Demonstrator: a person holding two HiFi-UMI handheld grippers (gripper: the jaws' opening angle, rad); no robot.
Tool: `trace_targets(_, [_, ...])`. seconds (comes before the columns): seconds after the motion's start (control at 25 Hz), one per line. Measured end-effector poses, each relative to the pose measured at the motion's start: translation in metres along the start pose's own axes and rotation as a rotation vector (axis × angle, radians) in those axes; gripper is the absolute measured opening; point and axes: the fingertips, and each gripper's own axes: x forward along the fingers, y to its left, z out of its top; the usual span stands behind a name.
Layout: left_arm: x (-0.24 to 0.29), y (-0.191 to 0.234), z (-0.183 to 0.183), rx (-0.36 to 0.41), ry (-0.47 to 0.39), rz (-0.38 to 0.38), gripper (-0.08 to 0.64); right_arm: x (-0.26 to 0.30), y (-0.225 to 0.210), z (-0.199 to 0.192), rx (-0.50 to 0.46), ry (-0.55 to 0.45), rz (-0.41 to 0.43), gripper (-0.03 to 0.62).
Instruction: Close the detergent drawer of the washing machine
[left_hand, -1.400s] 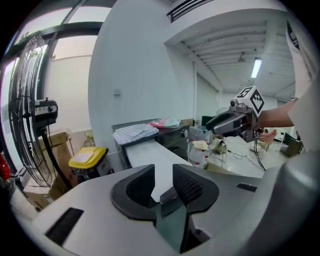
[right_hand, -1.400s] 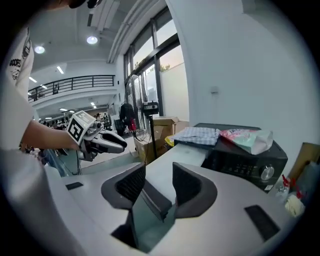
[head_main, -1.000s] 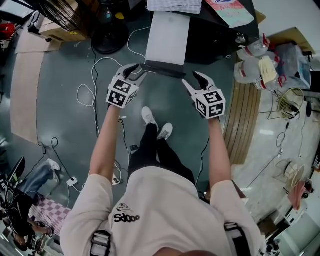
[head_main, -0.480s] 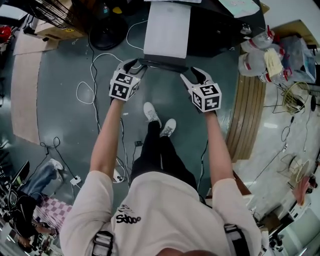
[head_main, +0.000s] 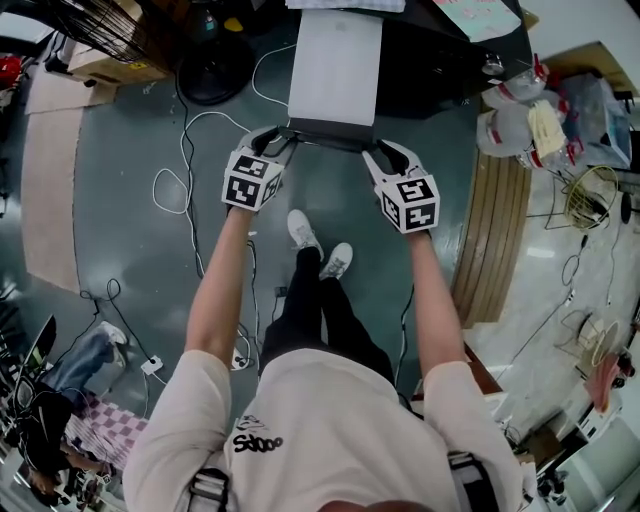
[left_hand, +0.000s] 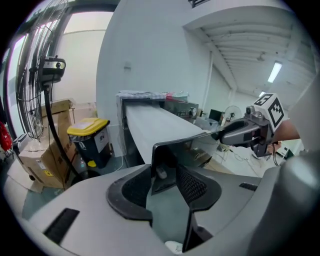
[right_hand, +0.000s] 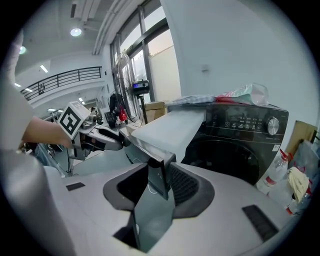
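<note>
The detergent drawer (head_main: 335, 65) sticks far out of the black washing machine (right_hand: 240, 150); it has a white top and a dark front panel (head_main: 330, 133). My left gripper (head_main: 280, 138) is at the panel's left corner and my right gripper (head_main: 385, 152) at its right corner. Both sets of jaws have just been closing with the panel between them. In the left gripper view the panel's corner (left_hand: 172, 150) stands between the pads of the left gripper (left_hand: 165, 182), which press on it. The right gripper view shows the right gripper (right_hand: 160, 182) clamped on the panel edge (right_hand: 156, 170) in the same way.
A fan base (head_main: 215, 60), loose cables (head_main: 185, 160) and a cardboard box (head_main: 110, 65) lie on the floor to the left. A yellow-lidded bin (left_hand: 90, 137) stands beside the machine. Wooden planks (head_main: 490, 240) and plastic bottles (head_main: 520, 120) are on the right. My feet (head_main: 315, 245) are below the drawer.
Both grippers have come down onto the drawer's front corners. Their jaws have narrowed from wide open to gripping the panel.
</note>
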Motion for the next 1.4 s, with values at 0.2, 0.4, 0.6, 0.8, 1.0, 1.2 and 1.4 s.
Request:
trace_targets(0.2, [-0.002,0.001,0.001,-0.005,0.016,-0.007,0.166,0.001,0.002,0.003,-0.006,0.008,0.006,0.133])
trace_targets(0.4, [-0.002,0.003,0.002,-0.006,0.016,-0.017,0.166,0.002,0.003,0.006,-0.014,0.004,0.013,0.133])
trace_targets(0.6, [0.0,0.002,0.009,-0.004,0.008,-0.04,0.155,-0.001,-0.004,0.013,0.005,-0.022,-0.009,0.13])
trace_targets(0.8, [0.013,0.003,0.026,0.017,-0.01,-0.05,0.144,0.001,-0.026,0.027,0.052,-0.052,-0.044,0.121])
trace_targets(1.0, [0.019,0.006,0.034,0.031,-0.008,-0.056,0.146,0.006,-0.033,0.034,0.045,-0.044,-0.039,0.122])
trace_targets(1.2, [0.022,0.01,0.038,0.005,-0.022,-0.042,0.146,0.01,-0.035,0.037,0.033,-0.045,-0.026,0.122])
trace_targets(1.4, [0.03,0.021,0.052,-0.016,-0.038,-0.021,0.146,0.019,-0.046,0.053,0.003,-0.05,-0.027,0.121])
